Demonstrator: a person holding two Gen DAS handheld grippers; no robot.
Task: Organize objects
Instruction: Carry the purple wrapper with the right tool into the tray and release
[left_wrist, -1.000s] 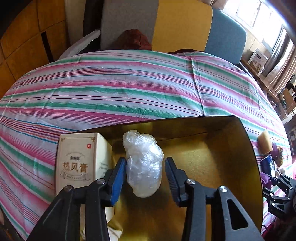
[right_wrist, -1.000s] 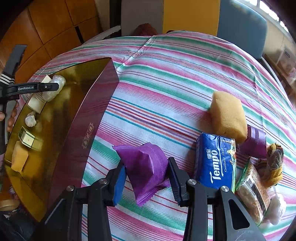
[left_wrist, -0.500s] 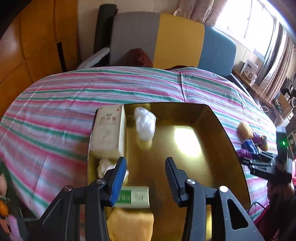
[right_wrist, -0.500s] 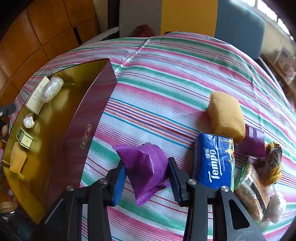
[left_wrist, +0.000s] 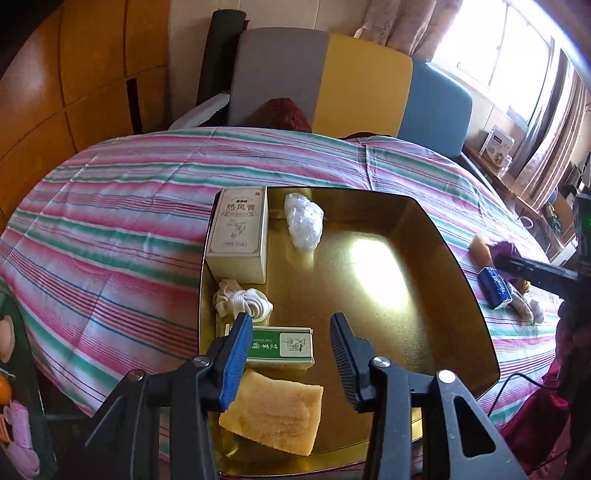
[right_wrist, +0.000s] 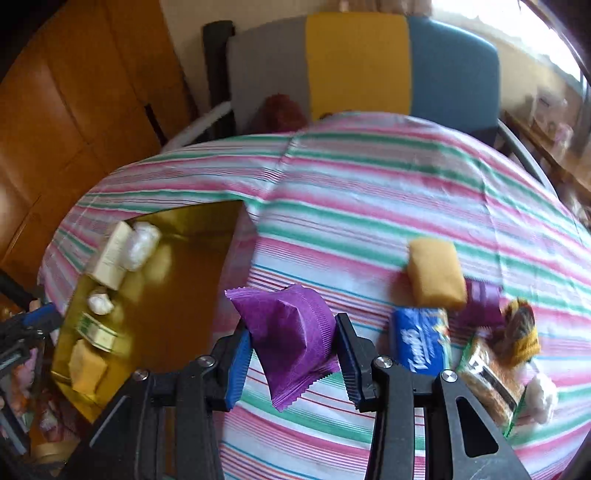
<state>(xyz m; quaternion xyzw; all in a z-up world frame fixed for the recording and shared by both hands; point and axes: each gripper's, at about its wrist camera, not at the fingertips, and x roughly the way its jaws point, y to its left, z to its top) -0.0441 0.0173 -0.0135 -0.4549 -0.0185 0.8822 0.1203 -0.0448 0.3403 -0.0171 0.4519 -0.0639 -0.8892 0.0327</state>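
My left gripper (left_wrist: 291, 350) is open and empty above the near end of a gold tray (left_wrist: 388, 295). The tray holds a cream box (left_wrist: 238, 236), a clear plastic wad (left_wrist: 304, 221), a white knotted cloth (left_wrist: 242, 301), a green and white box (left_wrist: 282, 345) and a yellow sponge (left_wrist: 275, 411). My right gripper (right_wrist: 293, 349) is shut on a purple packet (right_wrist: 288, 332), lifted above the striped tablecloth (right_wrist: 369, 206) right of the tray (right_wrist: 177, 280).
On the cloth at the right lie a yellow sponge (right_wrist: 436, 277), a blue Tempo tissue pack (right_wrist: 421, 341), a purple packet (right_wrist: 482, 302), a snack bar (right_wrist: 487, 384), a knitted toy (right_wrist: 521, 332) and a white wad (right_wrist: 541, 397). A grey, yellow and blue seat back (left_wrist: 351, 92) stands behind the table.
My left gripper let go of the plastic wad in the tray's far end and pulled back and up. My right gripper lifted the purple packet off the cloth.
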